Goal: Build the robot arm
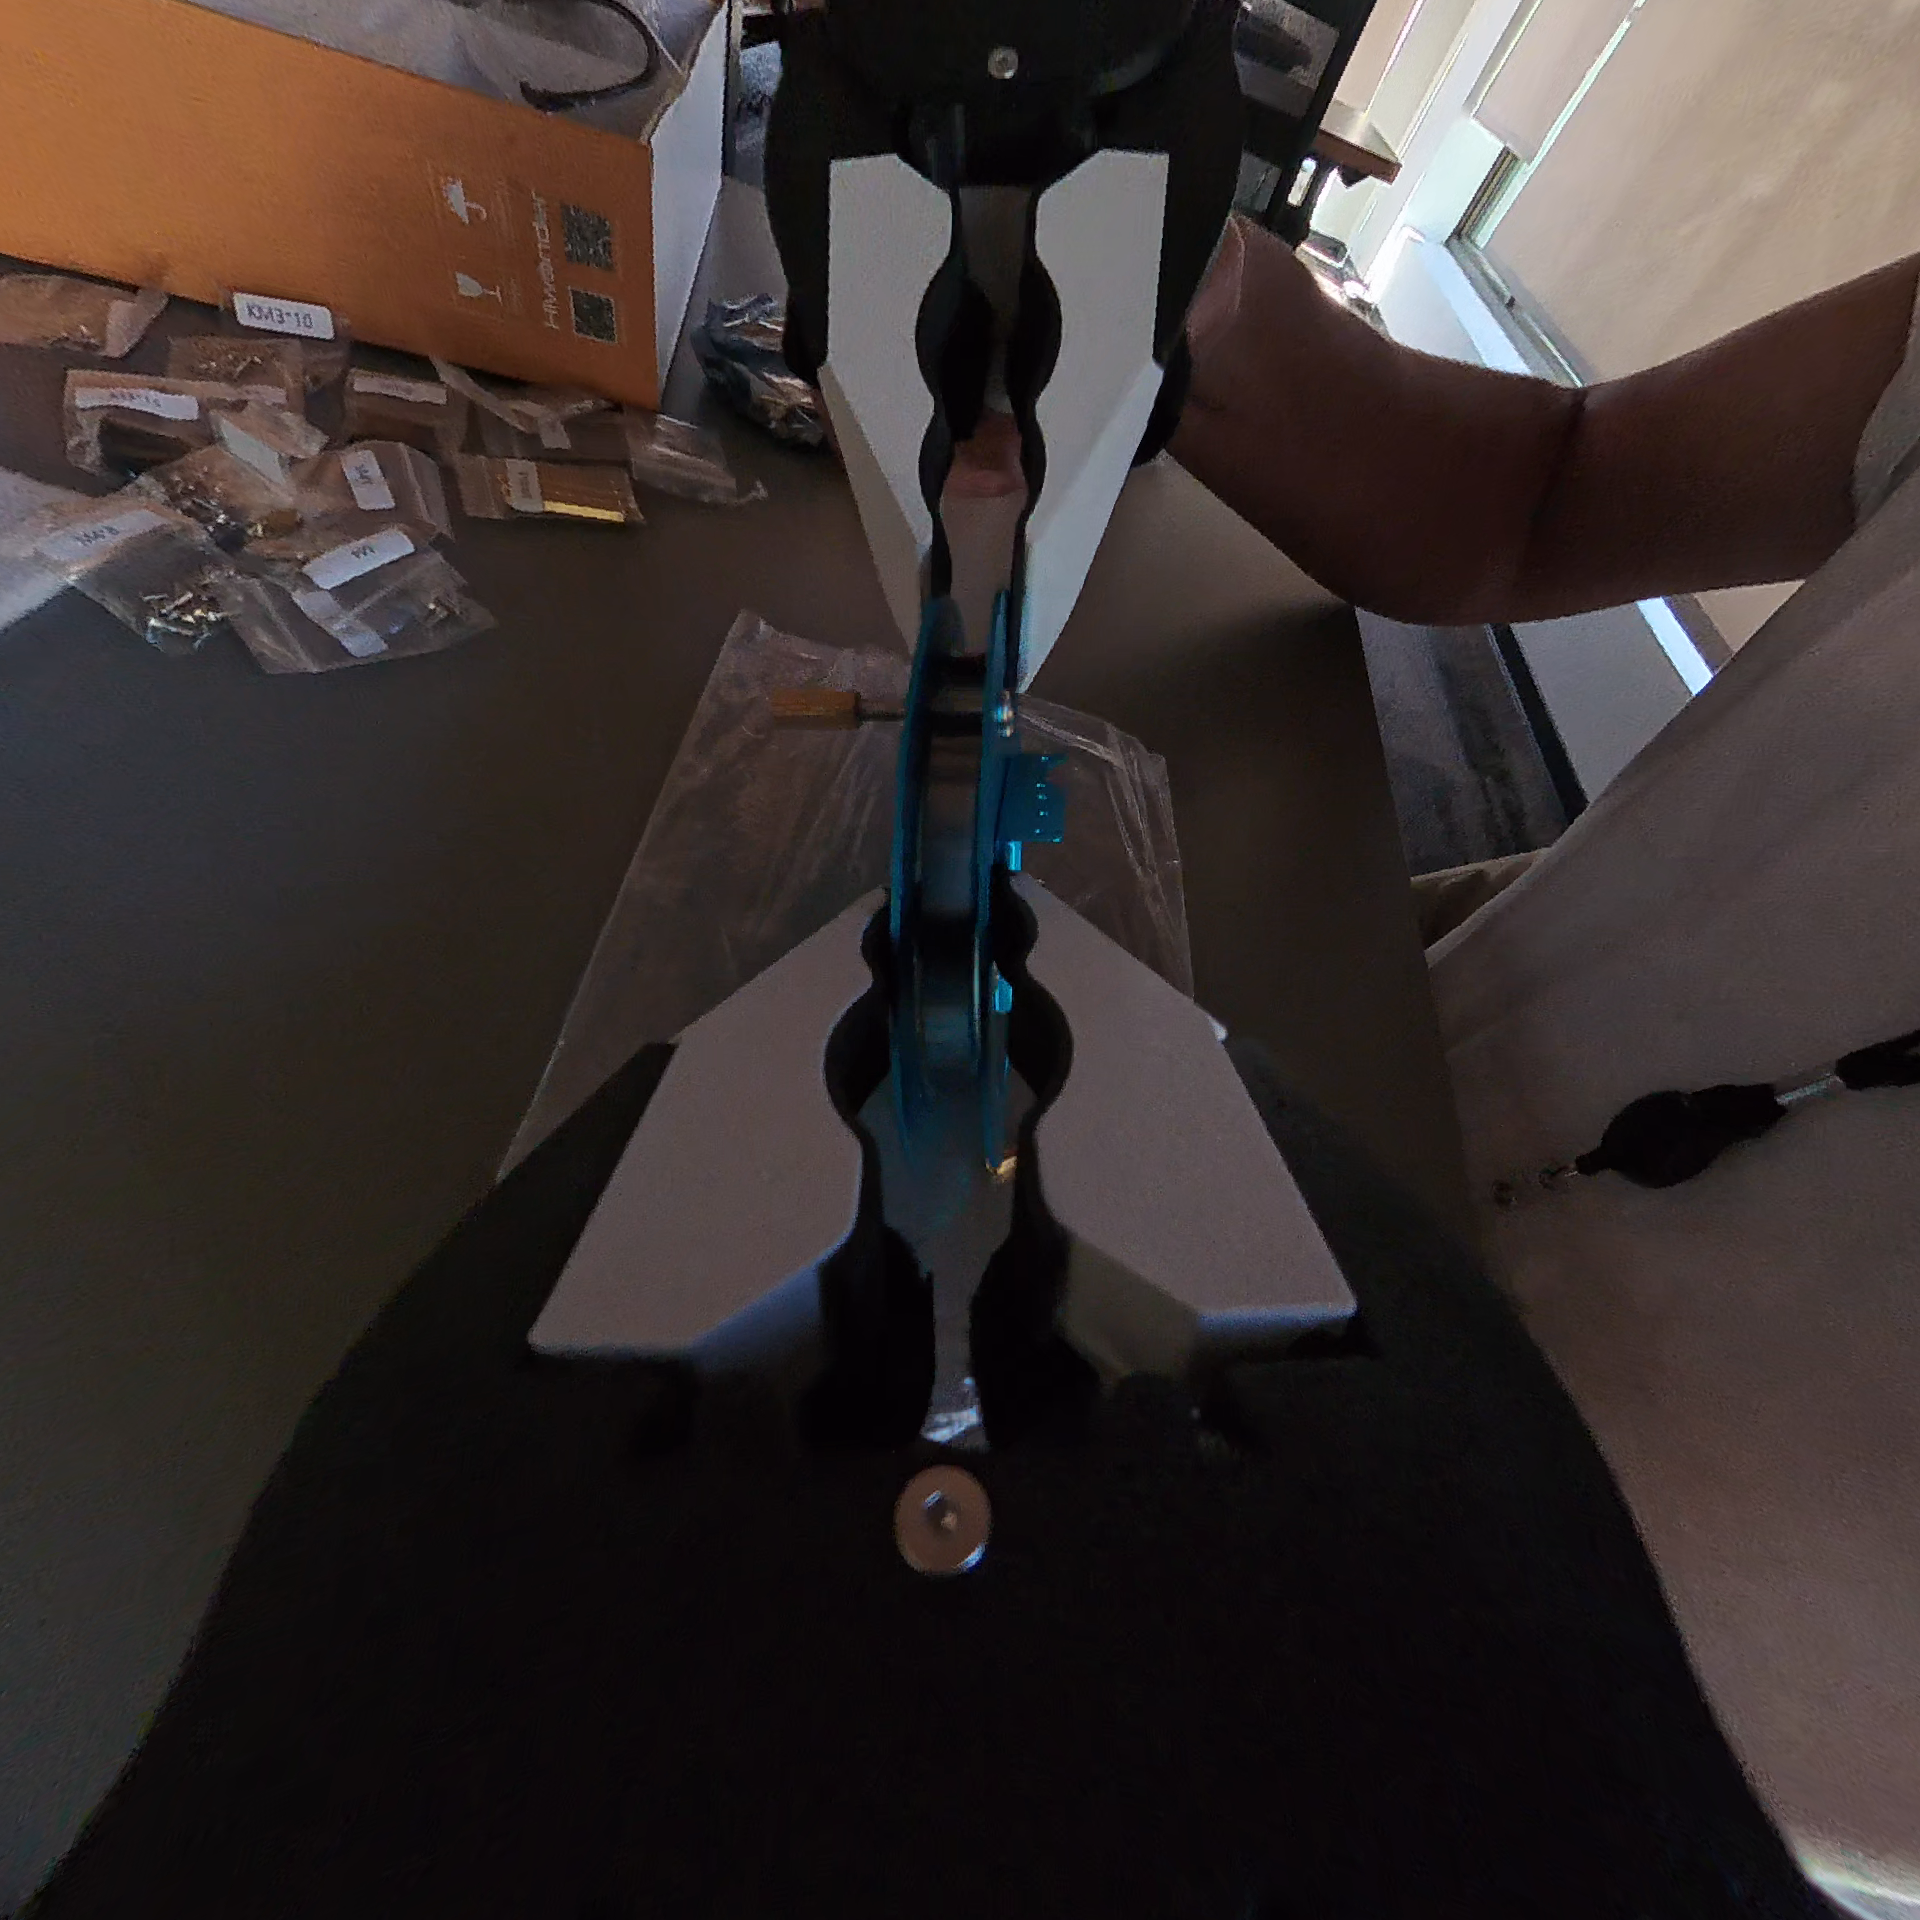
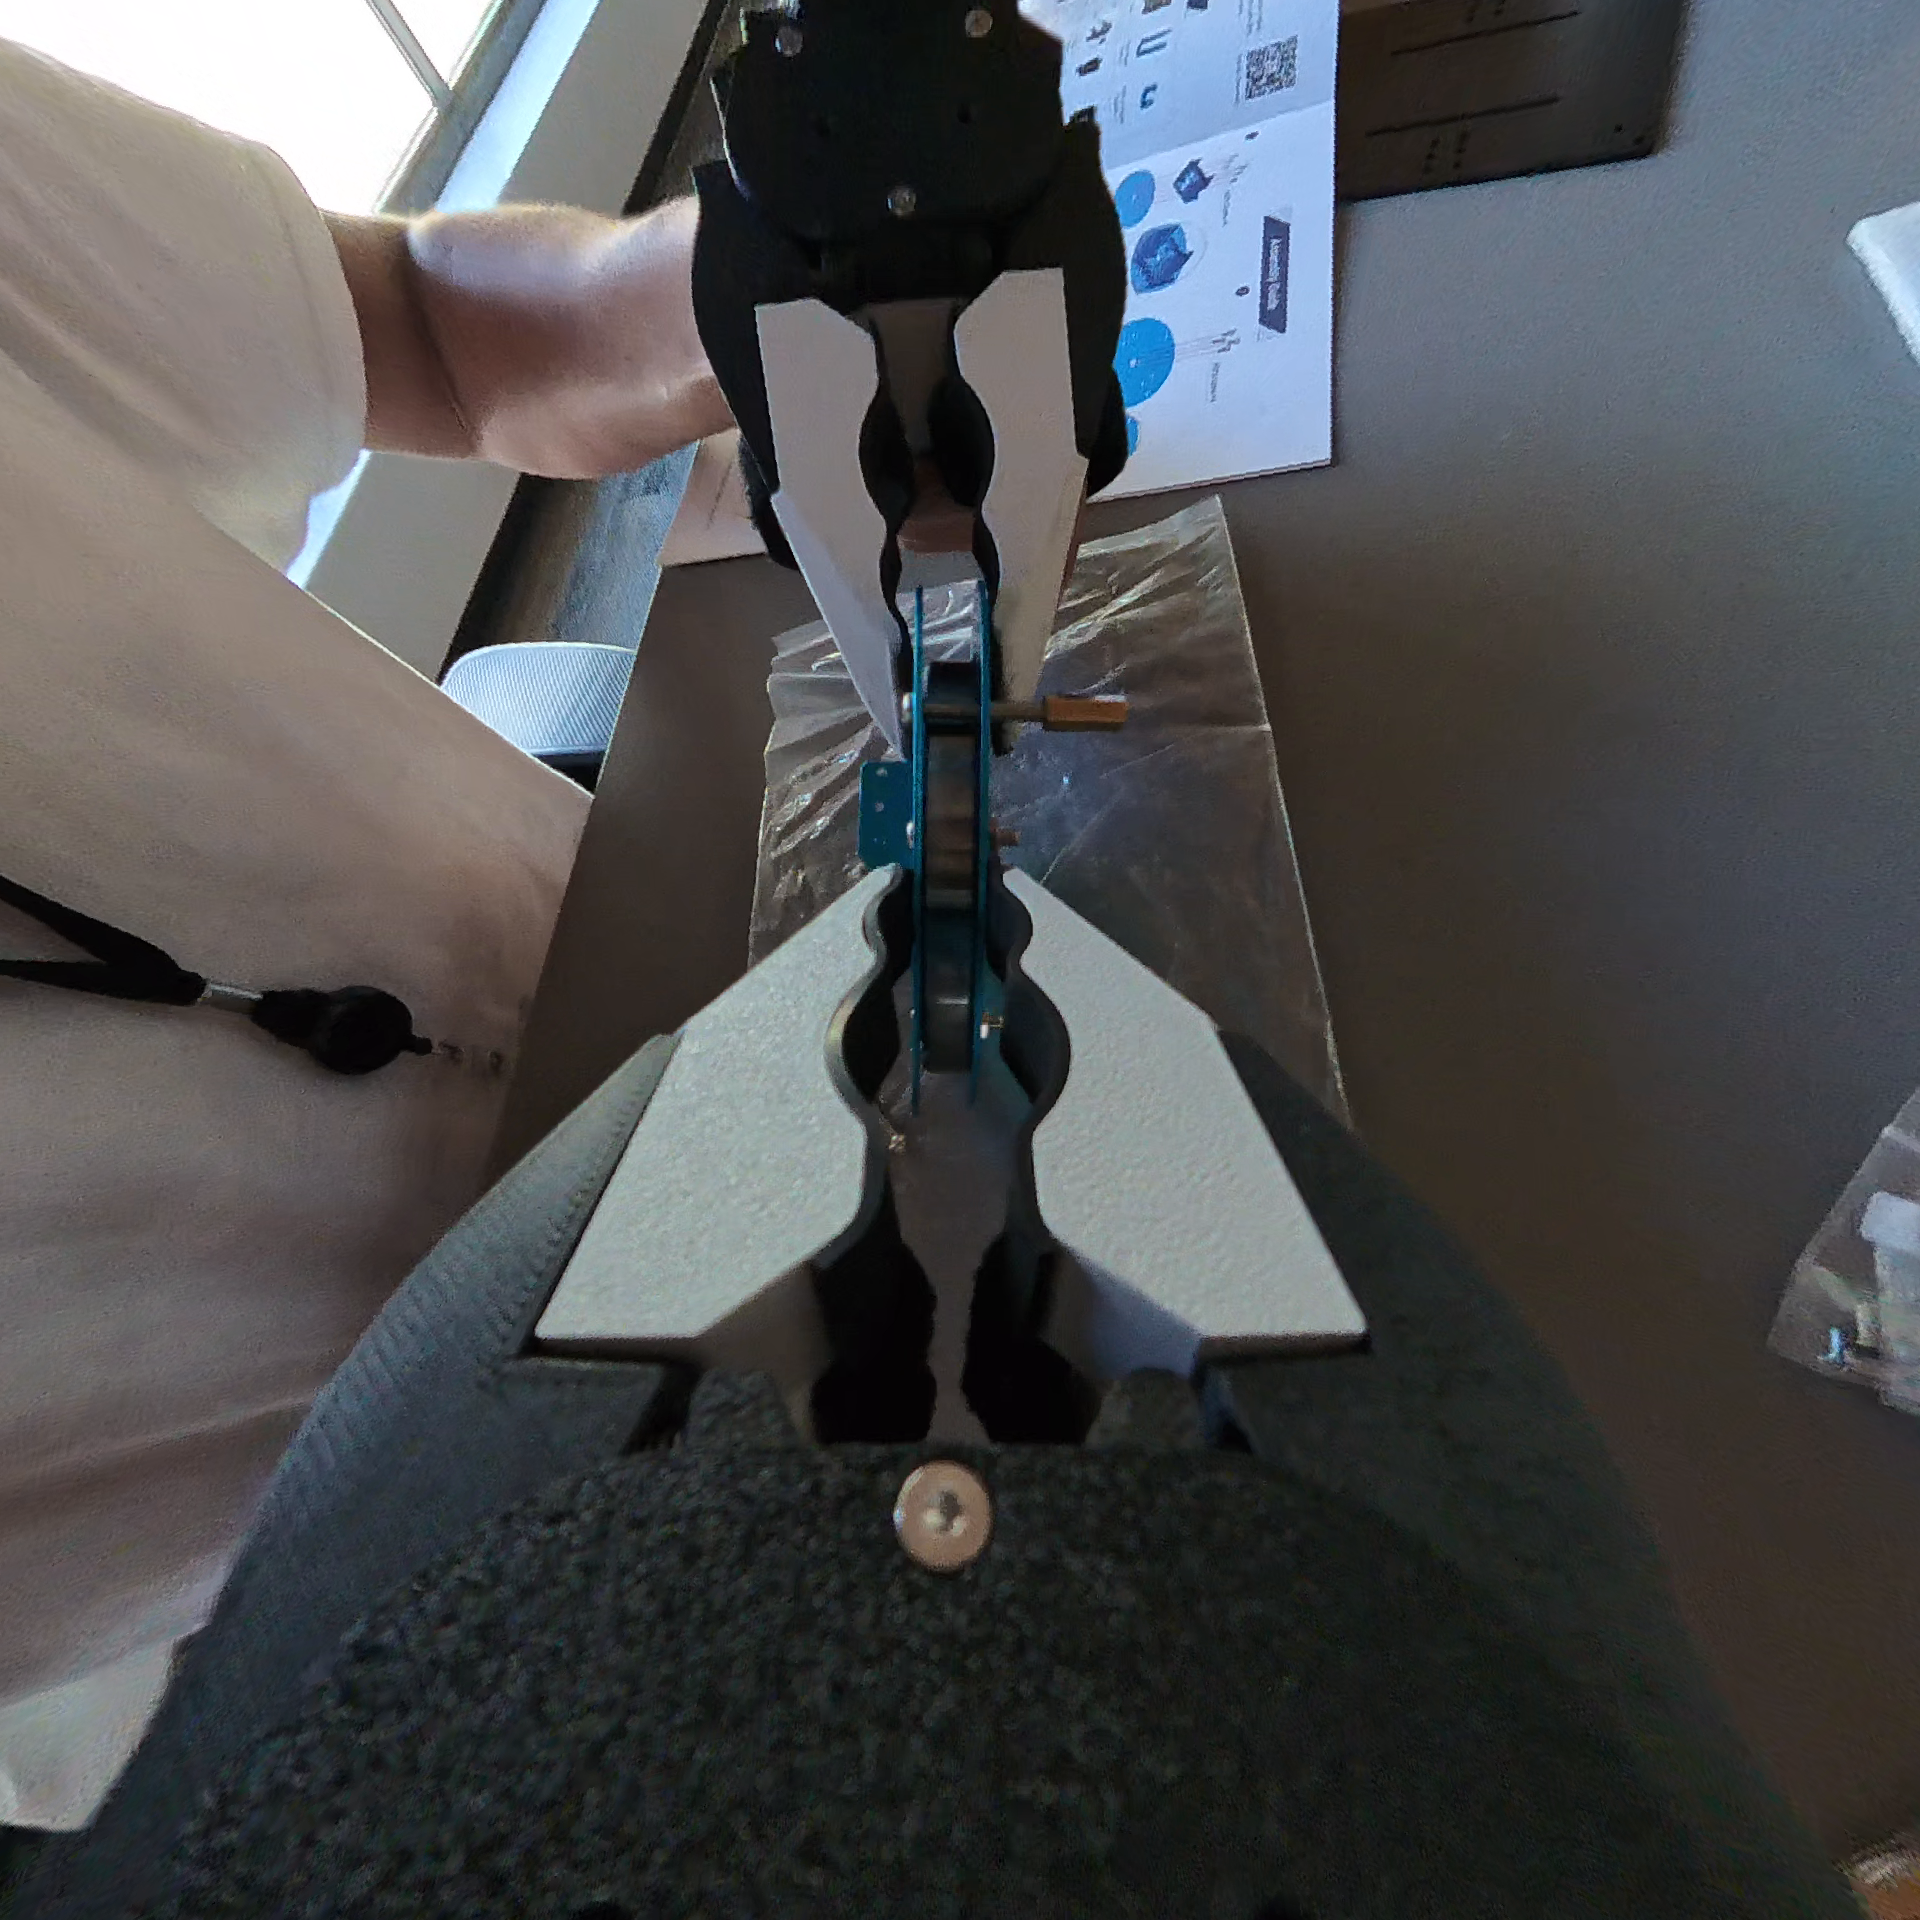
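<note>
A blue two-disc metal assembly (image 1: pixel 940 831) with a black wheel between the discs is held edge-on above the dark table. A brass standoff (image 1: pixel 816 715) sticks out of its side. My left gripper (image 1: pixel 951 904) is shut on its near end. My right gripper (image 1: pixel 971 613) faces it and is shut on the far end. In the right wrist view, the right gripper (image 2: pixel 951 883) clamps the same assembly (image 2: pixel 945 831) from below in frame, the left gripper (image 2: pixel 948 686) clamps it from above, and the standoff (image 2: pixel 1086 713) points right. A clear plastic bag (image 2: pixel 1143 810) lies underneath.
An orange cardboard box (image 1: pixel 312 187) and several small bags of screws (image 1: pixel 260 499) lie at the far left. A printed instruction sheet (image 2: pixel 1226 239), a dark panel (image 2: pixel 1496 94) and a bag of parts (image 2: pixel 1860 1278) lie on the table. A person's arm (image 1: pixel 1455 447) and light sleeve are beside the table edge. The tips of one gripper are about 4 cm away from the tips of the other.
</note>
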`<state>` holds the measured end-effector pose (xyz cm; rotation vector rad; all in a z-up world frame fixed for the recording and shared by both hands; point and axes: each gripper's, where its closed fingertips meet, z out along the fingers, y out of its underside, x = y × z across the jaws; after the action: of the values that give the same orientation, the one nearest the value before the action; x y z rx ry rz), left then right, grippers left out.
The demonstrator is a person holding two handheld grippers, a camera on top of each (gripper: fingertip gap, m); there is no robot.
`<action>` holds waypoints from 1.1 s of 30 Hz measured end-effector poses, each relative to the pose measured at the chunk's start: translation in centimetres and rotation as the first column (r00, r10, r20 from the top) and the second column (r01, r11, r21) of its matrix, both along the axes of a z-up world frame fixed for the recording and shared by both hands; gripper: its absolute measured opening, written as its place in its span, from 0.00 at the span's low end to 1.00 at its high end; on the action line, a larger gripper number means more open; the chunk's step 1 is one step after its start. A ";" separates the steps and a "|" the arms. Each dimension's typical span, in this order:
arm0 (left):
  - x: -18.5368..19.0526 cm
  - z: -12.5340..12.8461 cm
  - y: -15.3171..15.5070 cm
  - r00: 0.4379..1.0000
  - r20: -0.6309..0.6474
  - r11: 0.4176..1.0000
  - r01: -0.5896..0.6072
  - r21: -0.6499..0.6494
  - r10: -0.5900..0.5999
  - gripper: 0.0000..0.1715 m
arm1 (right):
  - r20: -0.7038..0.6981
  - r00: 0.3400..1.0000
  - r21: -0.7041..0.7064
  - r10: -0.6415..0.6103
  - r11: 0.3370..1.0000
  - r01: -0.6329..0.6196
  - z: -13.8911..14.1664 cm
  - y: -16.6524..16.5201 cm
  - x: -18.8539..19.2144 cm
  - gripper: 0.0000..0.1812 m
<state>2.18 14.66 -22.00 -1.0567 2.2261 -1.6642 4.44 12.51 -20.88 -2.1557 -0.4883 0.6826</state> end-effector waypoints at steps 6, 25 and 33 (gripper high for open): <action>-0.4 0.0 0.4 0.996 0.081 0.999 0.032 0.018 -0.033 0.08 | 0.026 1.000 0.057 0.008 0.998 -0.010 0.3 0.5 -0.3 0.07; -1.8 -0.7 1.2 0.980 0.178 0.996 0.078 0.040 -0.084 0.08 | -0.029 0.999 0.070 0.027 0.997 -0.025 0.2 1.0 -1.1 0.09; -2.0 -0.8 1.2 0.985 0.150 0.996 0.083 0.019 -0.084 0.08 | 0.003 1.000 0.093 0.008 0.996 -0.008 -0.3 1.0 -1.6 0.07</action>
<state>0.17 15.81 -22.77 -0.8148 2.2082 -1.6990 2.86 13.54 -21.16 -2.0689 -0.5201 0.6497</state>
